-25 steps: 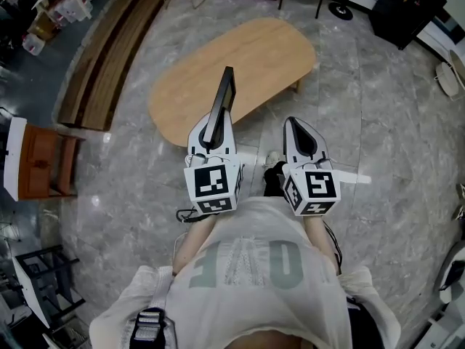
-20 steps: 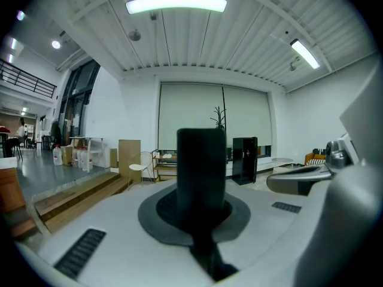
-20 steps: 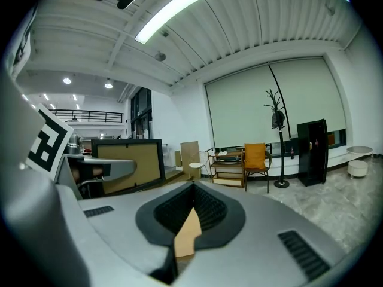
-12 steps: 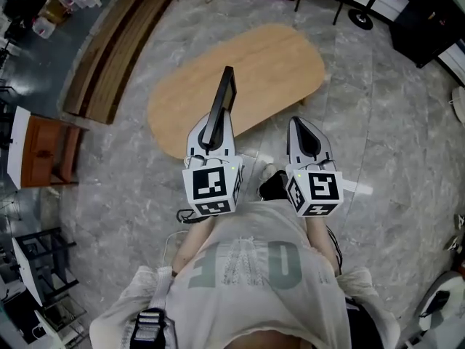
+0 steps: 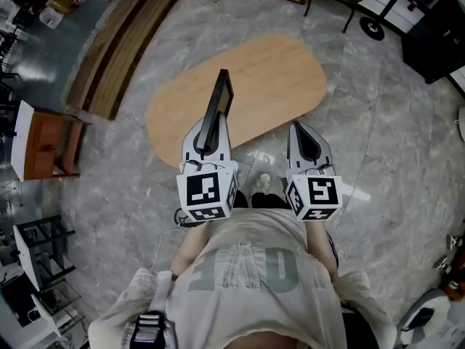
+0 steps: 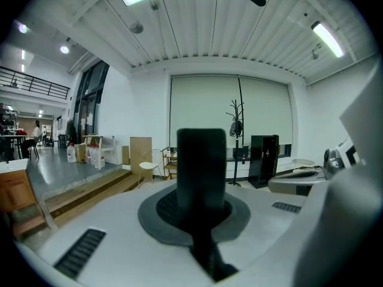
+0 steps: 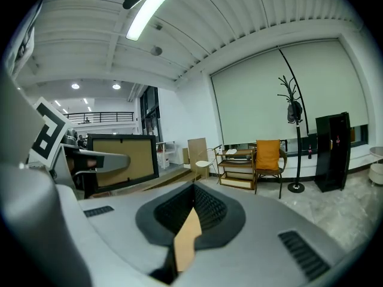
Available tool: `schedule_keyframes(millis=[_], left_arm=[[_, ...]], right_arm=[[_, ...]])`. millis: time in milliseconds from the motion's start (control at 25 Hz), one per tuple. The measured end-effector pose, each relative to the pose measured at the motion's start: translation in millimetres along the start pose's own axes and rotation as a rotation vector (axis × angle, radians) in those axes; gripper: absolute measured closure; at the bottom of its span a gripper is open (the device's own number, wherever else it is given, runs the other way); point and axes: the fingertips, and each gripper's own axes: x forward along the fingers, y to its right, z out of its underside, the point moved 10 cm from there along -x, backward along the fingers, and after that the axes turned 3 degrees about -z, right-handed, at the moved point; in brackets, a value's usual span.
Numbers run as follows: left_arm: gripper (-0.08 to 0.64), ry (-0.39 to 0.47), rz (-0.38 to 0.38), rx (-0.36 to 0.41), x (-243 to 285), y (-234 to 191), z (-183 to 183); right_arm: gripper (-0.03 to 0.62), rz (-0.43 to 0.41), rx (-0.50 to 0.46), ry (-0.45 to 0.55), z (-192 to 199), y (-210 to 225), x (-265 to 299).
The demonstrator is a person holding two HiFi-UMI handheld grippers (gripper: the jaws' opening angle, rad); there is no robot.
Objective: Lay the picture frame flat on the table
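Clamping down tight, my left claw [image 5: 209, 138] has the picture frame [image 5: 219, 106] by one edge, and I've got it standing upright and edge-on in the air, not on the oval wooden table [image 5: 280, 71] ahead. My right claw [image 5: 301, 135] is pinched together on nothing, alongside, over the grey floor [image 5: 378, 144].

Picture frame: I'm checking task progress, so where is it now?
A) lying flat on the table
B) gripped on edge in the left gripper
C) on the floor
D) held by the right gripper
B: the left gripper is clamped on the picture frame, which stands on edge, not yet laid on the oval table.
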Motion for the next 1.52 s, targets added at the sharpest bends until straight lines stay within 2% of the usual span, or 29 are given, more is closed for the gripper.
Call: schedule_keyframes(millis=[480, 1120, 1520], left_arm=[[0.541, 0.027, -0.023, 0.029, 17.5, -11.0, -17.4], [0.541, 0.094, 0.020, 0.003, 46.3, -43.5, -24.6], [0.541, 0.114, 0.034, 0.004, 59.9, -58.3, -31.1]], right_arm=[[0.586, 0.008, -0.023, 0.045, -17.4, 7.3, 11.9], [0.586, 0.044, -0.078, 0.113, -39.0, -17.6, 43.7], [0.586, 0.062, -0.064, 0.163, -48.8, -22.9, 59.1]])
